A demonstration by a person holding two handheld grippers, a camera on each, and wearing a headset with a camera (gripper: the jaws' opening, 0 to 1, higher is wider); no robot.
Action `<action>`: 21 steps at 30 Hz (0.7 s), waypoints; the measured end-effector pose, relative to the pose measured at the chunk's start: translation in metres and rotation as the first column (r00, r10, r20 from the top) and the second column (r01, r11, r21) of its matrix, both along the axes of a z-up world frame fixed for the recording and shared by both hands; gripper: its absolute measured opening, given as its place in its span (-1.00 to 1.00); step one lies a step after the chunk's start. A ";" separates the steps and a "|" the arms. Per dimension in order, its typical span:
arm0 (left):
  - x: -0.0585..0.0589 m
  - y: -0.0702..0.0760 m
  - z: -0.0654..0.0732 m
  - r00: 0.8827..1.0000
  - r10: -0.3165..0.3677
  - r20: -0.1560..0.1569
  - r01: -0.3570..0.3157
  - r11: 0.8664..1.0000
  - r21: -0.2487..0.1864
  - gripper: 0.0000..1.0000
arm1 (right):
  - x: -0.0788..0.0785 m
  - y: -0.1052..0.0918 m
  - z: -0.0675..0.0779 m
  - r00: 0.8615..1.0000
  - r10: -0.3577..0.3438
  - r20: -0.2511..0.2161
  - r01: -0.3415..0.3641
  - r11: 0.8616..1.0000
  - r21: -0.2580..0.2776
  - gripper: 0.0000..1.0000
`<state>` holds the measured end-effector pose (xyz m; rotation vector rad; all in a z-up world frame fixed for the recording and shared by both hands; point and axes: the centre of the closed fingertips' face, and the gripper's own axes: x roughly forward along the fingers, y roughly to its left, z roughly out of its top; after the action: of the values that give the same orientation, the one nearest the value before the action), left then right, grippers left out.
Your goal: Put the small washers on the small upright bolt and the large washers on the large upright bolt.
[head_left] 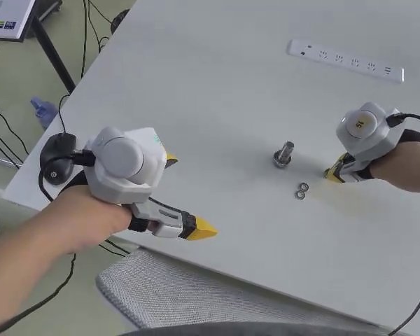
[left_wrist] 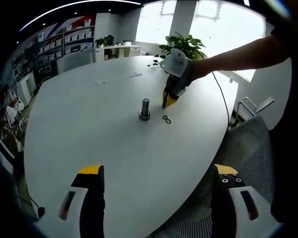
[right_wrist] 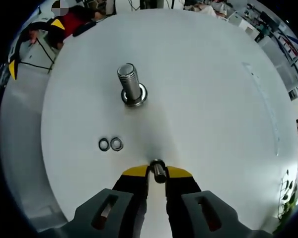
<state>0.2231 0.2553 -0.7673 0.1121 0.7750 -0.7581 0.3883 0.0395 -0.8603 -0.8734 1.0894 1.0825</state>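
We see the large bolt [head_left: 283,154] [right_wrist: 131,85] standing upright on the white table [head_left: 217,84], a grey threaded shaft rising from a wider ring-shaped base that may be its head or a washer; we cannot tell which. Two small washers [head_left: 302,190] [right_wrist: 111,144], silvery rings, lie flat side by side, just nearer than that bolt and slightly to its right. Right of them, the small bolt [right_wrist: 159,168], a short grey metal stub, sits pinched between the yellow-tipped jaws of the right gripper [right_wrist: 157,173], low by the tabletop.
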 end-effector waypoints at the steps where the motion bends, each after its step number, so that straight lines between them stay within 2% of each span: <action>1: 0.000 0.000 0.000 1.000 0.000 0.001 0.000 1.000 0.000 0.78 | 0.000 0.000 0.000 1.000 -0.003 -0.001 0.003 1.000 0.001 -0.74; 4: -0.002 0.001 0.000 1.000 0.001 -0.001 -0.001 1.000 0.003 0.77 | 0.000 0.000 0.000 1.000 0.001 0.004 -0.001 1.000 0.000 -0.73; 8: -0.004 0.002 0.000 1.000 0.004 -0.004 -0.004 1.000 0.003 0.76 | 0.000 0.003 0.001 1.000 0.002 0.005 -0.002 1.000 0.015 -0.59; 10: -0.005 0.002 -0.001 1.000 0.004 -0.003 -0.004 1.000 0.005 0.76 | -0.001 0.002 0.001 1.000 0.001 -0.006 -0.001 1.000 0.005 -0.59; 21: -0.009 0.002 0.002 1.000 0.009 0.002 -0.009 1.000 0.006 0.75 | -0.001 0.001 0.007 1.000 0.011 -0.002 -0.011 1.000 0.011 -0.51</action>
<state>0.2137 0.2573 -0.7657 0.1146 0.7755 -0.7468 0.3872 0.0405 -0.8531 -0.8701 1.0806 1.0982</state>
